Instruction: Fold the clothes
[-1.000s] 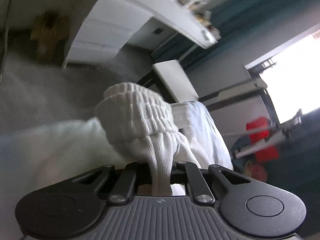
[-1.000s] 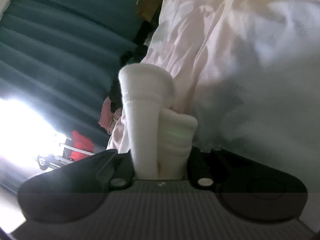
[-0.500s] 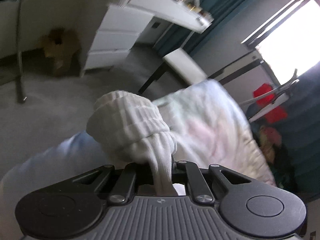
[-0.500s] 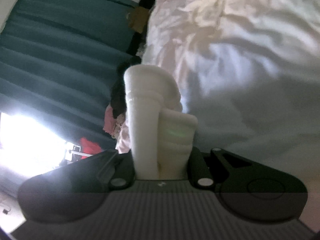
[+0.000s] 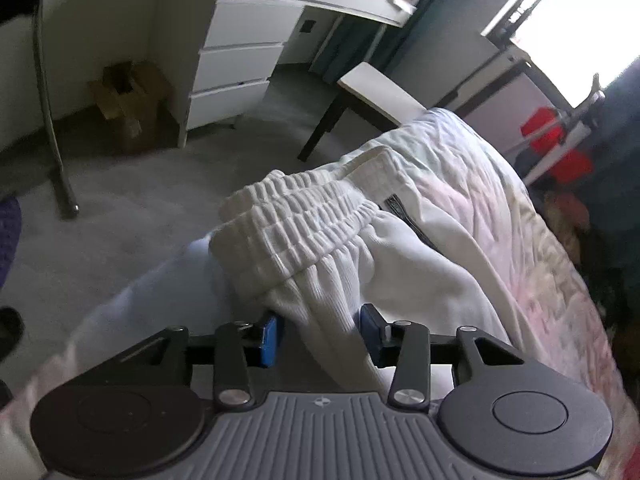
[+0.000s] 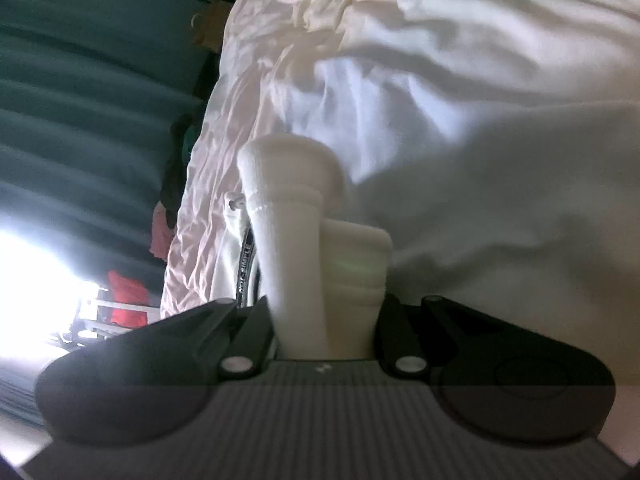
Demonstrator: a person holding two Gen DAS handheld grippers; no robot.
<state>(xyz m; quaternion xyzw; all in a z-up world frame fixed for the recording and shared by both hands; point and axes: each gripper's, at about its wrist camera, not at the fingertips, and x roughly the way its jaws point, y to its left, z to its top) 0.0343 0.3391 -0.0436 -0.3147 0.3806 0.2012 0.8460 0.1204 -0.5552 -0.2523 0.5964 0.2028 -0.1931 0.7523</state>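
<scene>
Rumpled pale bedding [image 6: 460, 80] fills the frame, with white drawers [image 5: 236, 76] at upper left in the left view. My left tool [image 5: 320, 334] is released, blue pads apart, the white pants [image 5: 320, 248] lying between them at centre, waistband bunched ahead. My right tool [image 6: 326, 320] is clenched on a fold of the pants at lower centre.

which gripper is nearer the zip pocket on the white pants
Left. The left gripper, jaws open, sits just below the elastic waistband beside the zip pocket. The right gripper clamps a ribbed cuff.
</scene>
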